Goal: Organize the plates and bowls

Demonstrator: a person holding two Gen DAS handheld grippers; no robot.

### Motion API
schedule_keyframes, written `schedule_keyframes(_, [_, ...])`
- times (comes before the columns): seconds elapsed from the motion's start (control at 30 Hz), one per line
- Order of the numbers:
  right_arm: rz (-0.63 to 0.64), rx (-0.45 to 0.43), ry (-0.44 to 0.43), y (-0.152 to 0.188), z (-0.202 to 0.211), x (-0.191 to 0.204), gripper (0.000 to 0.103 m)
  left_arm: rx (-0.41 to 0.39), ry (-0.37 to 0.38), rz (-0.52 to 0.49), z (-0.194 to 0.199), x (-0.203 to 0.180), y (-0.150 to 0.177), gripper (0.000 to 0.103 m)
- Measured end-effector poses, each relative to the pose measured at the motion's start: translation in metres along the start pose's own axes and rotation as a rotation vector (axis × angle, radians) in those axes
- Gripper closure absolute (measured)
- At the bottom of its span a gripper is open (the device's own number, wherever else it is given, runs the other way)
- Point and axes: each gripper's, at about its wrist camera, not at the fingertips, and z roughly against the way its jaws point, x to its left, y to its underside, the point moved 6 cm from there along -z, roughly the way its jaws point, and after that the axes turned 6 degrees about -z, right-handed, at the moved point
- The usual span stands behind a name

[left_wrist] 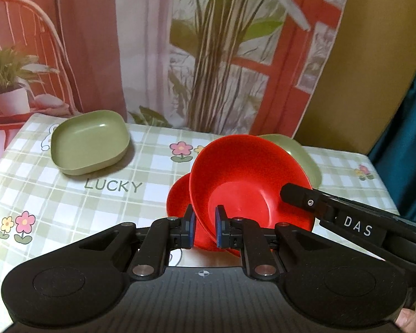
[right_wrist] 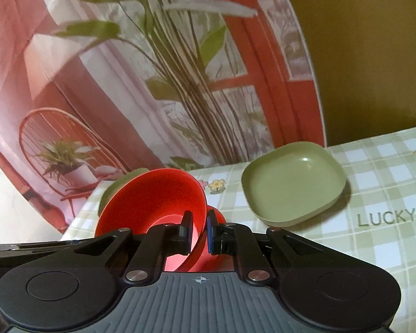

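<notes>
My left gripper [left_wrist: 205, 226] is shut on the near rim of a red bowl [left_wrist: 249, 177], which is tilted up above the table. A second red bowl [left_wrist: 179, 199] sits just behind and below it. My right gripper [right_wrist: 199, 231] is shut on the opposite rim of the same red bowl [right_wrist: 155, 194]; its black finger [left_wrist: 305, 197] shows at the right in the left wrist view. A green square plate [left_wrist: 90, 141] lies at the table's far left. Another green plate [left_wrist: 305, 155] is partly hidden behind the held bowl.
The table [left_wrist: 69, 208] has a green checked cloth with flowers and the word LUCKY. A printed backdrop [left_wrist: 208, 41] with a plant and red chair hangs right behind the table's far edge. A teal curtain [left_wrist: 410, 138] hangs at the right.
</notes>
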Motion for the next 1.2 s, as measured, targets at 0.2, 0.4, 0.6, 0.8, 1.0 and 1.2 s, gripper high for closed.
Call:
schedule_keyframes(0.2, [-0.004, 0.041, 0.021, 0.0, -0.027, -0.006, 0.093, 0.041, 0.002, 0.002, -0.026, 0.009, -0.002, 0.088])
schedule_keyframes(0.4, [-0.009, 0.076, 0.035, 0.006, -0.045, -0.01, 0.093, 0.07, -0.003, 0.01, -0.041, 0.015, 0.001, 0.088])
schedule_keyframes(0.6, [-0.01, 0.082, 0.047, 0.005, -0.05, -0.013, 0.093, 0.083, 0.004, 0.005, -0.048, 0.016, 0.003, 0.087])
schedule_keyframes(0.8, [-0.013, 0.089, 0.053, 0.007, -0.053, -0.014, 0.093, 0.078, -0.002, -0.007, -0.052, 0.015, 0.002, 0.087])
schedule_keyframes(1.0, [-0.013, 0.092, 0.055, 0.008, -0.053, -0.014, 0.093, 0.077, -0.017, -0.036, -0.052, 0.012, 0.003, 0.087])
schedule_keyframes(1.2, [0.001, 0.097, 0.071, 0.009, -0.054, -0.015, 0.093, 0.075, -0.033, -0.033, -0.053, 0.016, 0.004, 0.087])
